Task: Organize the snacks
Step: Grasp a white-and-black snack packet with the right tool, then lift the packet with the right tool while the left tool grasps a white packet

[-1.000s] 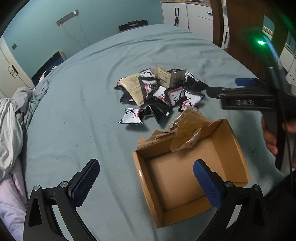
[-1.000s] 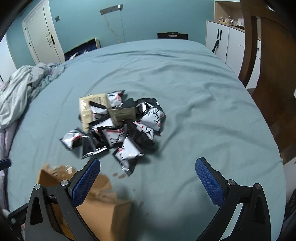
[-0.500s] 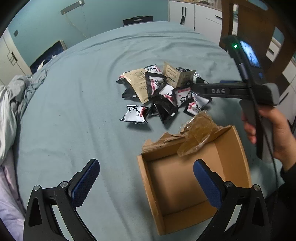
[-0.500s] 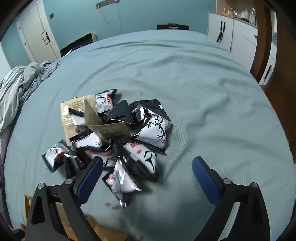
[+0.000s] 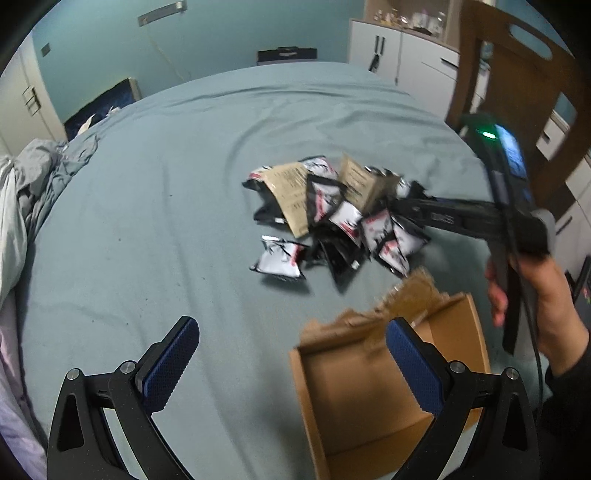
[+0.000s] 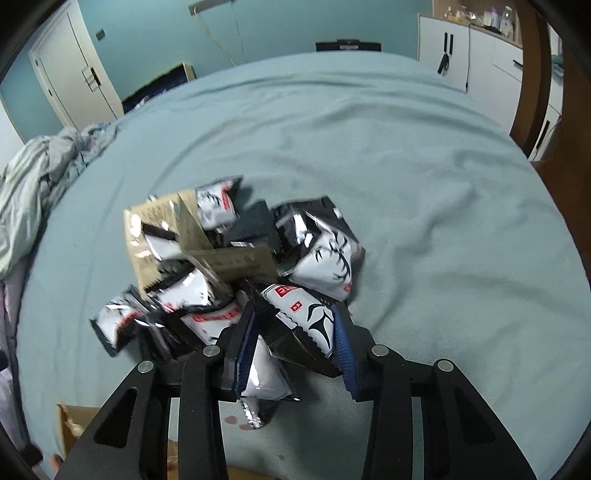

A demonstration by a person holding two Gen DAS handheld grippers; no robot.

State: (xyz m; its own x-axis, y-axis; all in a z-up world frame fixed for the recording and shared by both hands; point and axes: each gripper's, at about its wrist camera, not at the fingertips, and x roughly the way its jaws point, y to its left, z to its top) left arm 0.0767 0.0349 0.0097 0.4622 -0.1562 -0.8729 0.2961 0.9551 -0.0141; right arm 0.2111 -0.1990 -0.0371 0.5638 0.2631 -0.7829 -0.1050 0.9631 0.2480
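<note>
Left wrist view: the left gripper (image 5: 291,365) hovered with fingers spread wide and empty above a blue-grey bedsheet (image 5: 147,229), beside an open brown cardboard box (image 5: 373,398). A bare hand (image 5: 535,302) aimed the black right gripper into a heap of black-and-white snack packets (image 5: 332,218).

Right wrist view: the right gripper (image 6: 295,332) pointed steeply down, its jaws closing with a black-and-white snack packet (image 6: 299,325) between them. Teal walls (image 6: 155,40) and white cabinets (image 6: 465,55) stood behind the bed.

I'm at a bed under a grey-blue sheet (image 6: 406,155), with rumpled bedding (image 6: 33,184) heaped at its left edge. Teal walls (image 6: 155,33) rise behind, a white door (image 6: 70,70) to the left, white cabinets (image 6: 480,59) and a brown wooden frame (image 5: 517,92) to the right
</note>
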